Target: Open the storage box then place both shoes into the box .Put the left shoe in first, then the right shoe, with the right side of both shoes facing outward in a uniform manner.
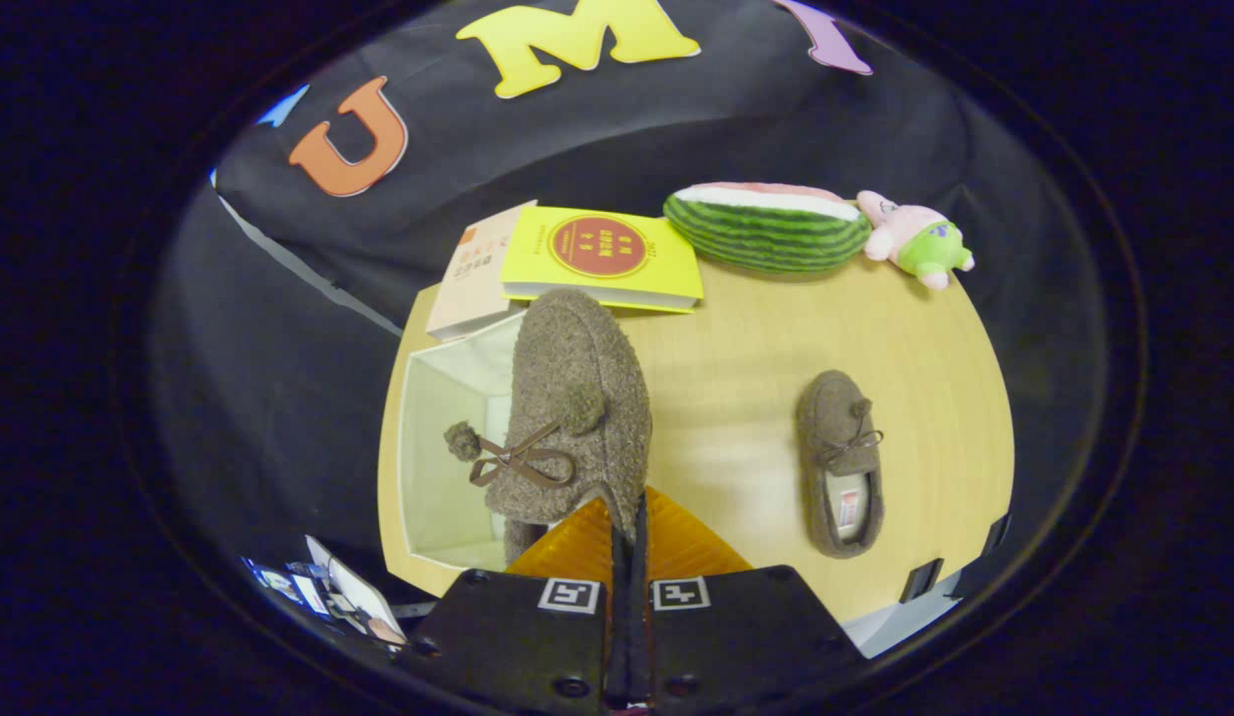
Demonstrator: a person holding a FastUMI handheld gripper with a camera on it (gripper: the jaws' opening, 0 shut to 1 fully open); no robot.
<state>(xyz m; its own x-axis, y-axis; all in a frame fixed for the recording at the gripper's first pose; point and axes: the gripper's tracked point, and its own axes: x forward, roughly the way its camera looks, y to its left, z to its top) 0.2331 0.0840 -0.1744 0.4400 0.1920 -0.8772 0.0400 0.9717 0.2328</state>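
My gripper (pixel 626 522) is shut on the heel rim of a brown fuzzy shoe (pixel 577 398) with a bow and pompoms. The shoe hangs in the air, toe pointing away from me, over the right part of the open white storage box (pixel 438 438). The box stands at the left end of the wooden table (pixel 736 398), and its inside looks bare. The second brown shoe (pixel 841 462) lies flat on the table to the right of my fingers, toe pointing away, its lining label showing.
A yellow book (pixel 602 259) and a pale book (pixel 472 283) lie beyond the box. A watermelon-slice plush (pixel 766 229) and a pink-and-green plush toy (pixel 920 244) sit at the table's far edge. Black cloth surrounds the table.
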